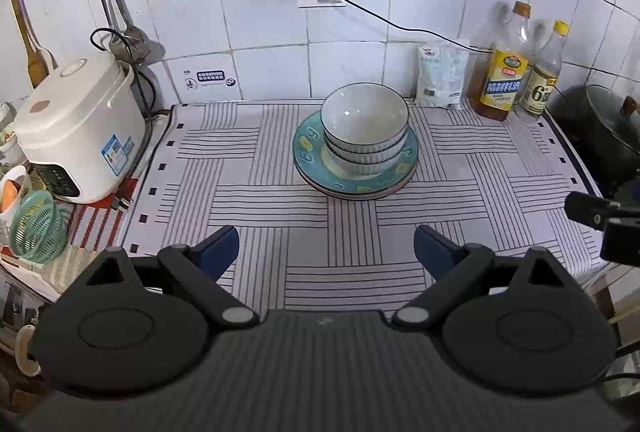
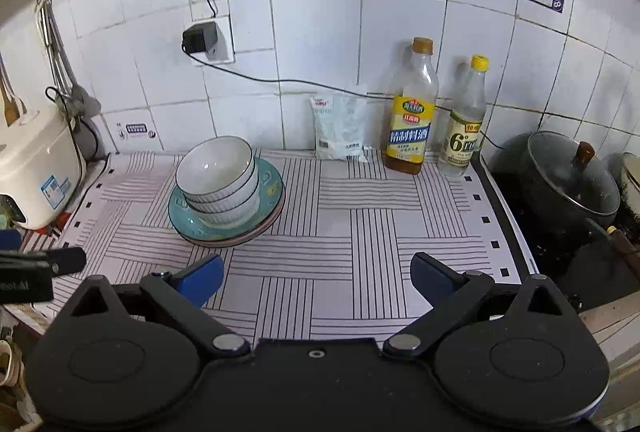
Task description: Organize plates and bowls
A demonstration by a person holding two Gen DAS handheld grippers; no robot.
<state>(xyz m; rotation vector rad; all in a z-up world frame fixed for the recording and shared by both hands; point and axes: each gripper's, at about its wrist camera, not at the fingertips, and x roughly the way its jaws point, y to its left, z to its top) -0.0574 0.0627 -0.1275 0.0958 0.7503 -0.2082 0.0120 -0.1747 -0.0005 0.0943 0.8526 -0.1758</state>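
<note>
Glazed white bowls (image 1: 365, 116), ribbed on their outer walls and rimmed with a thin dark line, sit nested in a stack of three on a teal plate (image 1: 312, 156) dotted with yellow motifs. That plate rests on a pinkish plate (image 1: 352, 195) whose edge shows beneath it. The whole pile stands near the back of the worktop (image 1: 256, 208), on a smooth cloth printed with a woven pattern of dark stripes.

Both the left tongs (image 1: 326, 246) and the right tongs (image 2: 316, 272) hover above the striped cloth with their blue-padded fingers spread wide apart, holding nothing, well short of the pile.

To the left stands a rounded cream plastic rice cooker (image 1: 76, 128), with a green mesh basket (image 1: 36, 228) in front of it. Against the tiled wall behind lean a soft white packet (image 2: 340, 128) and two clear bottles (image 2: 412, 108), yellow-capped and labelled. At the far right, a dark pot (image 2: 560, 184) carries a glass lid.
</note>
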